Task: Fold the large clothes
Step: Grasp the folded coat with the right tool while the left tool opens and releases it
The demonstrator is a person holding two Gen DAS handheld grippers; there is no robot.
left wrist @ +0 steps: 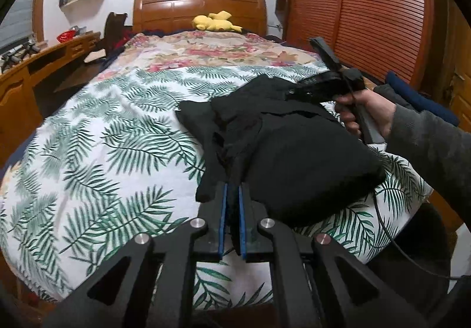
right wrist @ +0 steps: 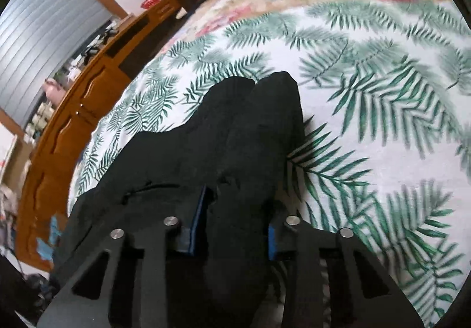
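Note:
A black garment (left wrist: 294, 151) lies bunched on the palm-leaf bedspread (left wrist: 103, 136) near the bed's right side. My left gripper (left wrist: 234, 192) is shut on the garment's near edge, with black cloth pinched between its blue pads (left wrist: 224, 210). A hand holds my right gripper (left wrist: 291, 91) at the garment's far edge. In the right wrist view the right gripper (right wrist: 240, 204) holds a thick fold of the black garment (right wrist: 250, 136), which fills the gap between the blue pads (right wrist: 198, 219). The cloth drapes over the right finger and hides its tip.
Beyond the leaf-print spread lies a floral blanket (left wrist: 212, 48), and a yellow plush toy (left wrist: 216, 22) rests by the wooden headboard (left wrist: 200, 7). A wooden desk (left wrist: 44, 63) runs along the left. A slatted wardrobe (left wrist: 353, 4) stands on the right, with dark clothes (left wrist: 412, 95) piled before it.

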